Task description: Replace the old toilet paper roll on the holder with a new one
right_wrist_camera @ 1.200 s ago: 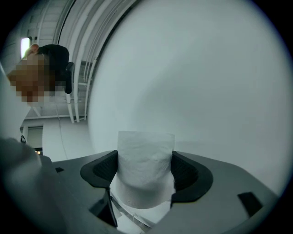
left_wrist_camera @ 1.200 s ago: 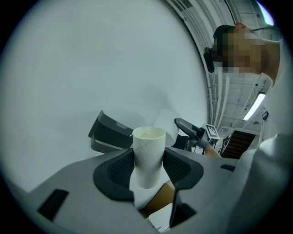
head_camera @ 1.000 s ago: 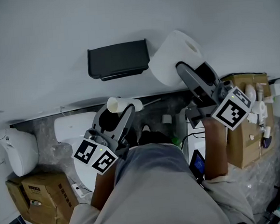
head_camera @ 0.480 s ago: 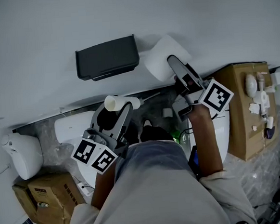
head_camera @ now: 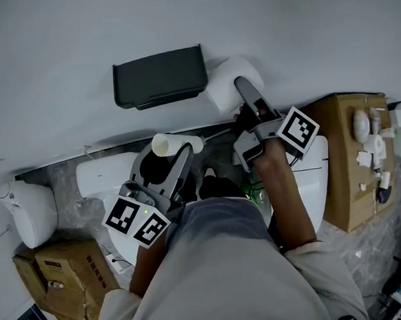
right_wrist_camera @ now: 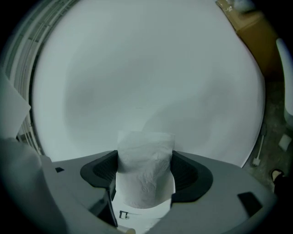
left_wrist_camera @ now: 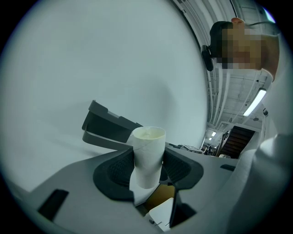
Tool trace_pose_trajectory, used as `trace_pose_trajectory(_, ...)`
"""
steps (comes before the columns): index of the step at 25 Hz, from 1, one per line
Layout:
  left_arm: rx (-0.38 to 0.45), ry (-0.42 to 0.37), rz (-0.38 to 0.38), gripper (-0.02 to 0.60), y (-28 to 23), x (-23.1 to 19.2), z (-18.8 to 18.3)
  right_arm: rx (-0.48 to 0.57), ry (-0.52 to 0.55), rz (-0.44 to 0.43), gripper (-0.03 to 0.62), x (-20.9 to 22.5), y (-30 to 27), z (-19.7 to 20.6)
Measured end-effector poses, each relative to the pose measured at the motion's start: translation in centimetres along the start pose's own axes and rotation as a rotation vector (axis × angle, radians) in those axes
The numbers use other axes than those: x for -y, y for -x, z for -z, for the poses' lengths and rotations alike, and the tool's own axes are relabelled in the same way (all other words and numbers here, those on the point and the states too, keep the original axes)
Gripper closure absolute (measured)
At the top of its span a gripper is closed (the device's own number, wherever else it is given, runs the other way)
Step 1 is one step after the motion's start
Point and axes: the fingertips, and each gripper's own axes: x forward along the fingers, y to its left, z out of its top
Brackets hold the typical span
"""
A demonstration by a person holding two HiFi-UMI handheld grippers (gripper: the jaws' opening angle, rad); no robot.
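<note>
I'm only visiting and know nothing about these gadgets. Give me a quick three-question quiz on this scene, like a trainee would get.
1. True or false: the left gripper holds a full roll.
2. What is clamped in the right gripper? A) a roll B) a box C) nothing
3. Fill in: in the head view, that roll is to the ___ of the holder.
Key: 1 false, it holds a bare tube; 2 A; 3 right.
</note>
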Motion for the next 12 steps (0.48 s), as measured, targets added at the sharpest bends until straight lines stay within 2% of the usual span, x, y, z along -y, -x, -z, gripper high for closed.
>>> trace_pose_trajectory(9, 0.027, 0.01, -0.02, 0.393, 0.7, -0.4, -0.5, 0.024, -0.073, 0.024, 0.229, 0.2, -1.3, 0.3)
trace_pose_trajectory(12, 0.036, 0.017, -0.022, 0.393, 3.3, -2.2, -1.3, 0.051, -0.101, 0.037, 0.229, -0.9, -2.5, 3.1)
